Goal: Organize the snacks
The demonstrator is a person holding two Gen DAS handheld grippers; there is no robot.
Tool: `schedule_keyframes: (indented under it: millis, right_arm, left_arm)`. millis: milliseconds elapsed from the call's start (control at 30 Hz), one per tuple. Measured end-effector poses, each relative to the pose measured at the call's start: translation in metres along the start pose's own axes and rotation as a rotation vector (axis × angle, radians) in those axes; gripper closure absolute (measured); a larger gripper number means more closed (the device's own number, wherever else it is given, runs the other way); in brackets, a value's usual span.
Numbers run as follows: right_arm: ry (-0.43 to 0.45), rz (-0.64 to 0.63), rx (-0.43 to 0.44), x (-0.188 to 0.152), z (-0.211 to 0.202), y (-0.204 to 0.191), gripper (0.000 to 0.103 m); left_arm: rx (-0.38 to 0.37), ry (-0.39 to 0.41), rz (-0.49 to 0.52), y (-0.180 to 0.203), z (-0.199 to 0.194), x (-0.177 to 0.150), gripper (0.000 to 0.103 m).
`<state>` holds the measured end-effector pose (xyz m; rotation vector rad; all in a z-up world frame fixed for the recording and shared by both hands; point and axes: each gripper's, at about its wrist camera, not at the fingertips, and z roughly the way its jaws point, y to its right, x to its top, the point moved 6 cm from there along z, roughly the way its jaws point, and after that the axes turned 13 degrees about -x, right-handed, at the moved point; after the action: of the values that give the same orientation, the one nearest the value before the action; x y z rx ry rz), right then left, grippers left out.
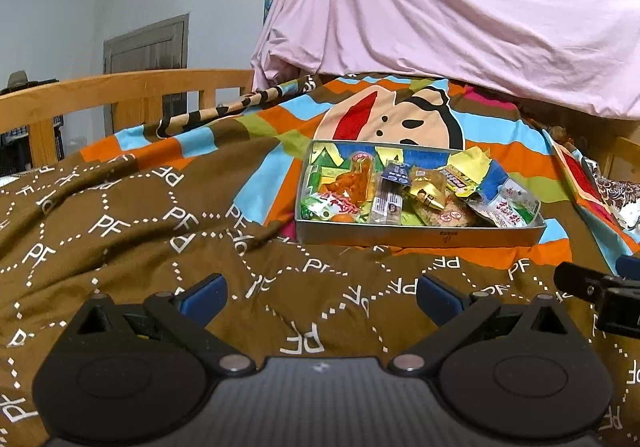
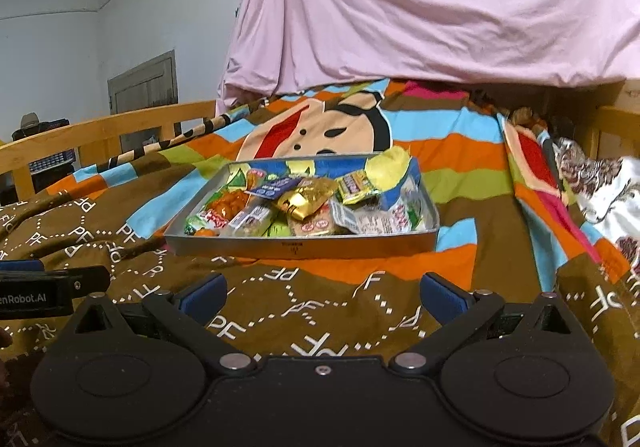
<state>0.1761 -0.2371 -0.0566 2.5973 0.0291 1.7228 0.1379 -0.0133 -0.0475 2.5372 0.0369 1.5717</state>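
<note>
A shallow silver tray point(image 1: 420, 238) full of several wrapped snacks sits on the bed cover; it also shows in the right wrist view point(image 2: 300, 247). Inside lie an orange snack pack point(image 1: 352, 183), a gold wrapper point(image 1: 430, 193) and a white-green packet point(image 1: 514, 207). My left gripper point(image 1: 320, 293) is open and empty, low over the brown cover in front of the tray. My right gripper point(image 2: 322, 293) is open and empty, also in front of the tray. Each gripper shows at the edge of the other's view.
A brown and striped cartoon bed cover point(image 1: 160, 227) spreads under everything. A pink sheet point(image 1: 460, 19) hangs behind the tray. A wooden bed rail point(image 1: 120, 91) runs along the left. Crumpled patterned cloth point(image 2: 592, 183) lies at the right.
</note>
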Motion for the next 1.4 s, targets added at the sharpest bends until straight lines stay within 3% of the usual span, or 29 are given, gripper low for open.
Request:
schedule_keyframes:
  millis: [1400]
  right_arm:
    - [-0.003, -0.003, 0.002, -0.0006, -0.0001, -0.0013, 0.001]
  left_arm:
    - [-0.011, -0.005, 0.009, 0.0031, -0.0011, -0.0021, 0.000]
